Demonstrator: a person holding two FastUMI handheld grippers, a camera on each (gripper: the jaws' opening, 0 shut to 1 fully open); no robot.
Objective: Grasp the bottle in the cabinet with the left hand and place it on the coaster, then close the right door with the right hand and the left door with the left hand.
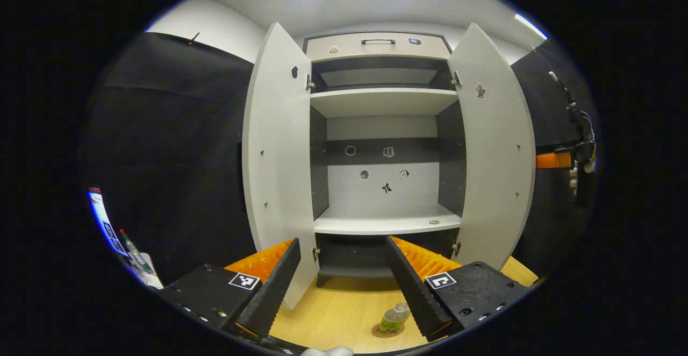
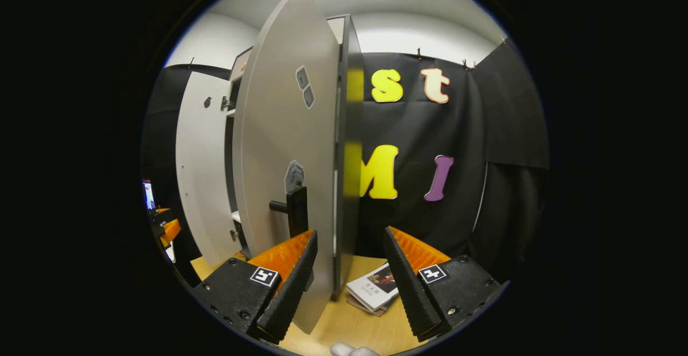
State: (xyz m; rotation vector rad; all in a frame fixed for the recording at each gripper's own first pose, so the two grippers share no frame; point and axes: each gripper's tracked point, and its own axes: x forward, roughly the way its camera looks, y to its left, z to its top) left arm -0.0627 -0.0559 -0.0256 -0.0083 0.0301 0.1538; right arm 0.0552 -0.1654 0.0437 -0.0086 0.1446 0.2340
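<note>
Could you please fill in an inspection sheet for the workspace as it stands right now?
Surface: wooden tabletop, bare around the bottle.
Job's things: bottle standing on the coaster; left door and right door both open; cabinet shelf without a bottle.
Clutter: booklets on the table beside the cabinet.
Grippers: left gripper jaws open, empty; right gripper jaws open, astride the right door's edge.
Cables: nothing seen.
Surroundings: black cloth wall.
</note>
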